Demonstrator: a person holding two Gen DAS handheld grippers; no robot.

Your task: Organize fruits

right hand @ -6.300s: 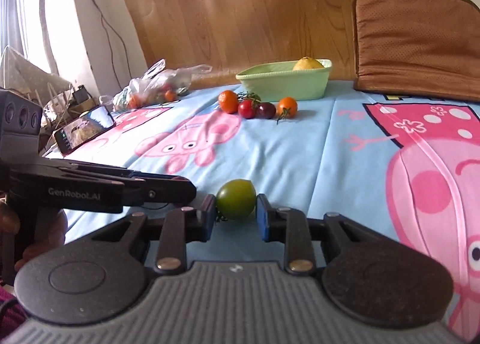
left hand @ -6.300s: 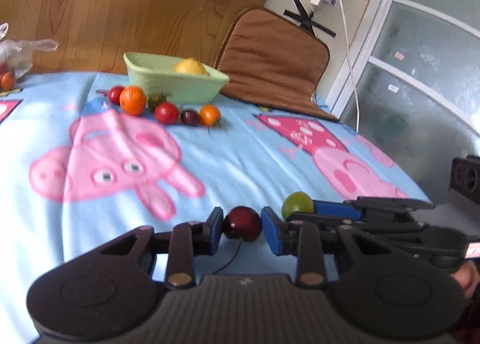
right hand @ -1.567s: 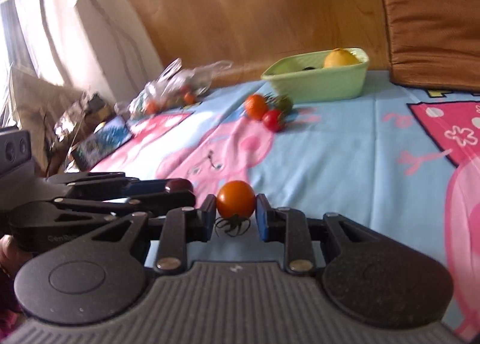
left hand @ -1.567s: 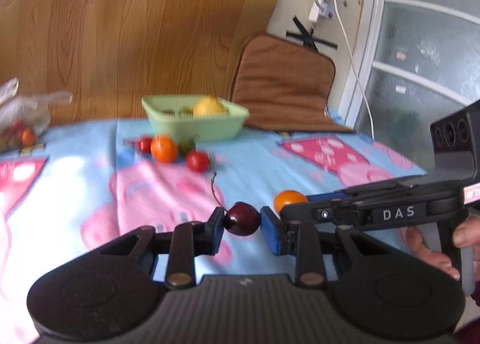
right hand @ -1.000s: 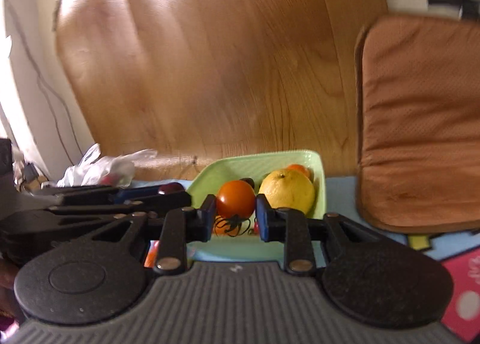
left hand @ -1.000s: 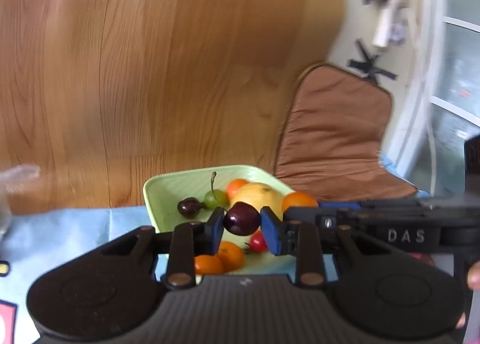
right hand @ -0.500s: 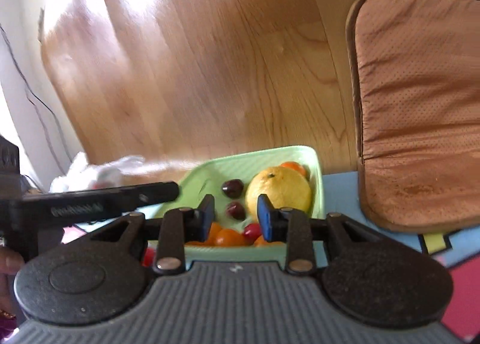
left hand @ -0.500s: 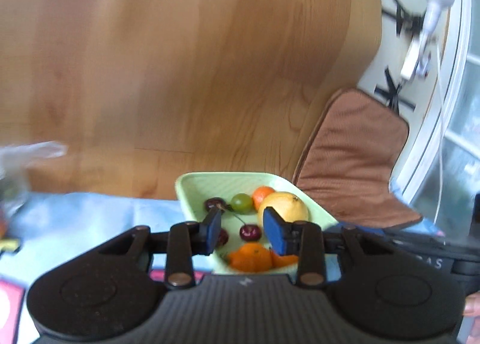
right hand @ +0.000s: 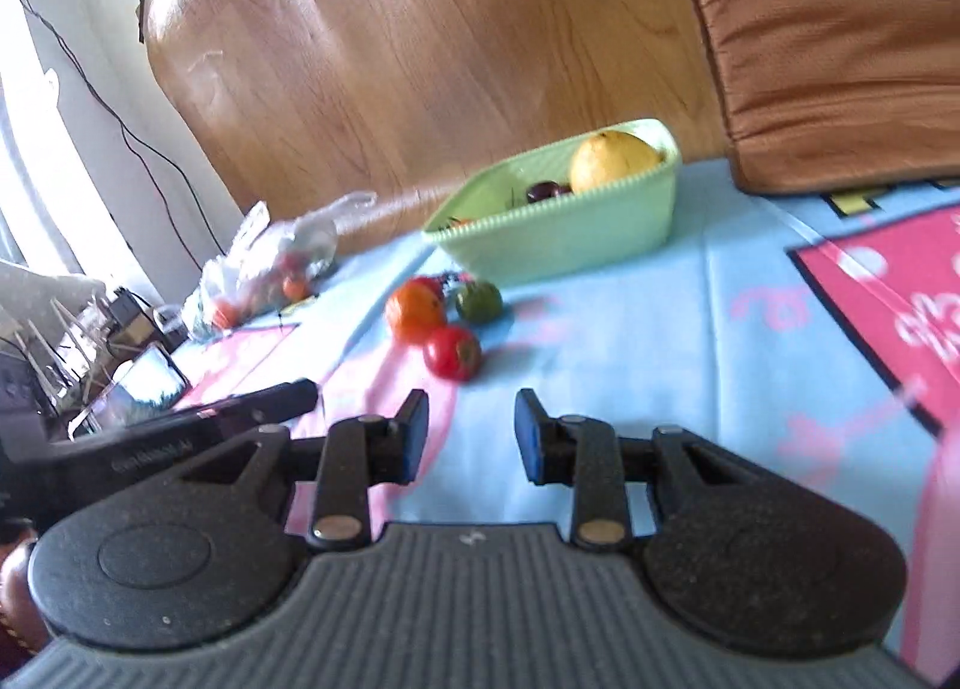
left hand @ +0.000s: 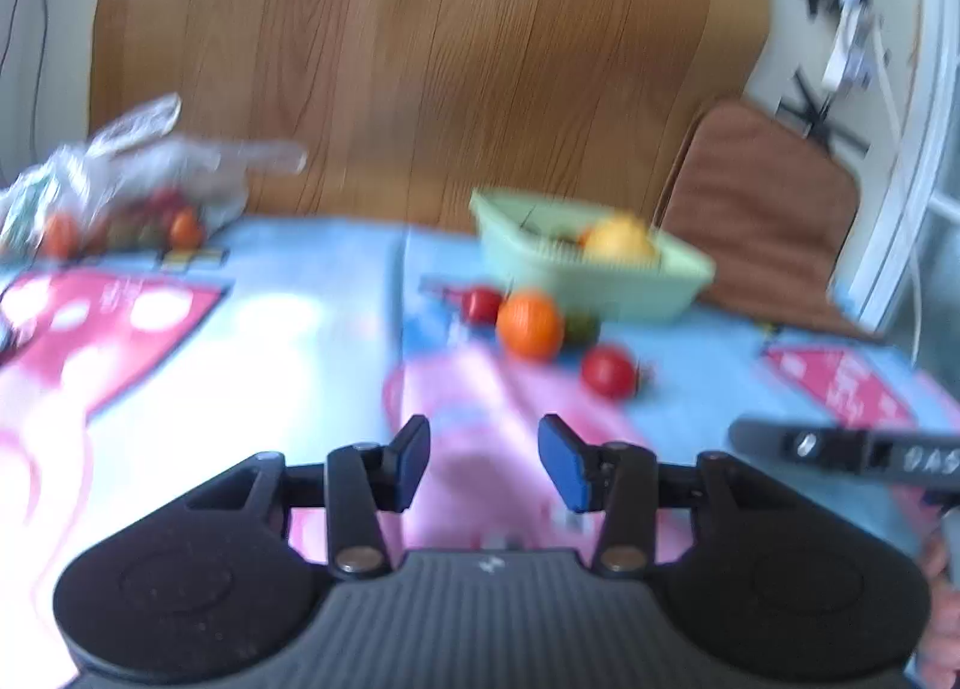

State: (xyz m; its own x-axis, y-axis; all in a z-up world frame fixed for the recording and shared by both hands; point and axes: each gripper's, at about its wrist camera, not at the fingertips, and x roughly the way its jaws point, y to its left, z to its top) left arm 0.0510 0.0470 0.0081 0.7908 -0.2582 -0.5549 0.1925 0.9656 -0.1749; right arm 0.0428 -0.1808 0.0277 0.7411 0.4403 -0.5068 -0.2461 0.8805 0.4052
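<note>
A light green bowl stands at the back of the table and holds a yellow citrus fruit and dark cherries. In front of it lie an orange fruit, a red tomato, a green tomato and another red one. My left gripper is open and empty, above the cloth short of the fruit. My right gripper is open and empty, just in front of the red tomato.
A blue and pink cartoon tablecloth covers the table. A clear plastic bag with more tomatoes lies at the back left. A brown cushion leans behind the bowl. A phone sits at the left edge.
Both grippers have pulled back from over the bowl to lower above the cloth. The cherry and the orange tomato they carried a second ago are released and the jaws stand wider.
</note>
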